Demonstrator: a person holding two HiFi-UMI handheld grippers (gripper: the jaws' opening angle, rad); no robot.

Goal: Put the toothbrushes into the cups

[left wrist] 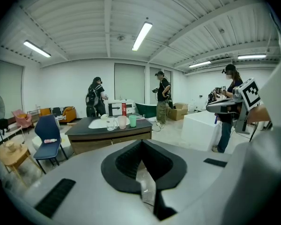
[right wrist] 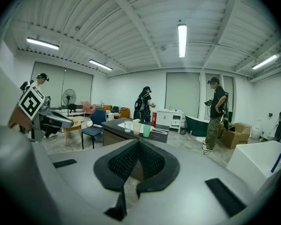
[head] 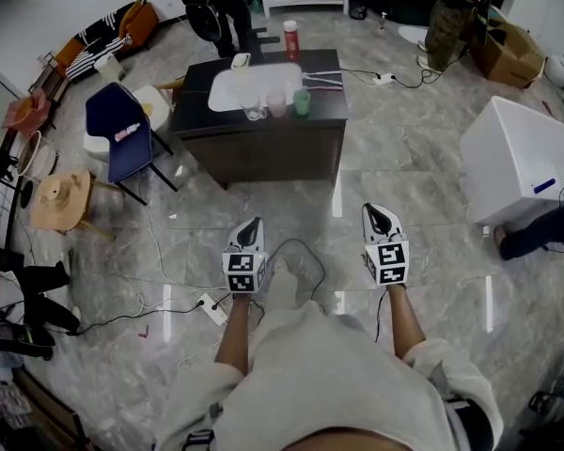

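Observation:
Far ahead of me stands a dark counter point(head: 263, 139) with a white sink point(head: 235, 87). On its front edge stand three cups in a row: a clear glass point(head: 254, 109), a pale pink cup point(head: 277, 104) and a green cup point(head: 303, 101). The toothbrushes point(head: 321, 80) lie flat on the counter just right of the sink. My left gripper point(head: 254, 224) and right gripper point(head: 374, 209) hover side by side over the floor, well short of the counter, both shut and empty. The cups show small beyond the shut left gripper point(left wrist: 141, 143) and right gripper point(right wrist: 138, 142).
A red bottle point(head: 290, 38) stands behind the sink. A blue chair point(head: 122, 134) and a wooden stool point(head: 61, 200) are left of the counter, a white tub point(head: 522, 163) to the right. Cables and a power strip point(head: 211, 306) lie on the floor. People stand behind the counter.

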